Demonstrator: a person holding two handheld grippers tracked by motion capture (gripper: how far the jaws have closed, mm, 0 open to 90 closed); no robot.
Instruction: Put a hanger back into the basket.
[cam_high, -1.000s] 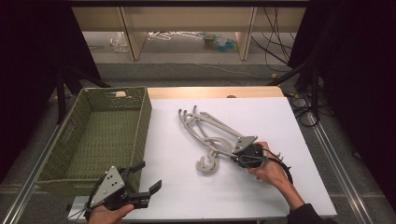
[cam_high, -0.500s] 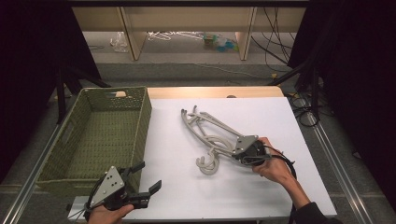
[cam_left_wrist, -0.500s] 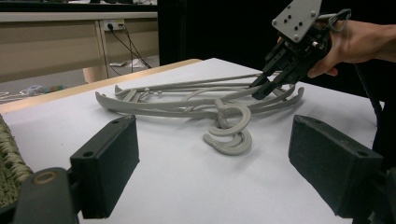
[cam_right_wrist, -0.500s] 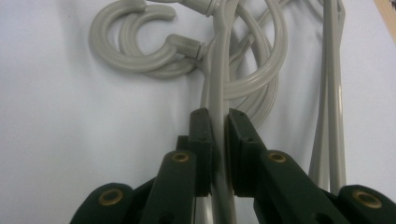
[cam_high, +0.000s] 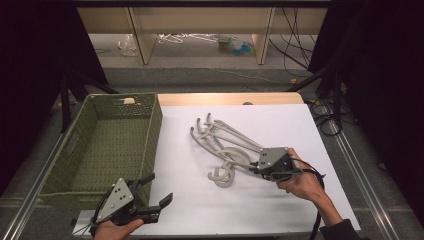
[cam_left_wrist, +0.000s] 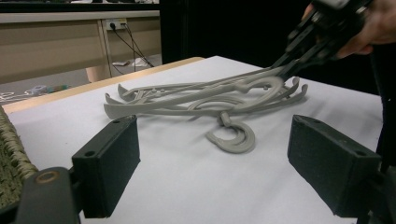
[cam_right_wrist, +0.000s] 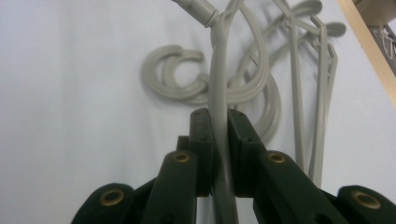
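The grey hangers (cam_high: 225, 147) are piled on the white table (cam_high: 300, 125), long axis running diagonally, hooks pointed at the near edge. One hanger (cam_right_wrist: 219, 116) is pinched tight by the right gripper (cam_high: 256, 167). The left gripper (cam_high: 159, 192) is held wide open, nothing in it.

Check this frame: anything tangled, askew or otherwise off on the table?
Yes: the grey hangers lie in an overlapping, crisscrossed pile on the white table, hooks interlocked. The right gripper is shut on one hanger bar, so lifting may drag the others. The green basket sits squarely, empty; the left gripper is open.
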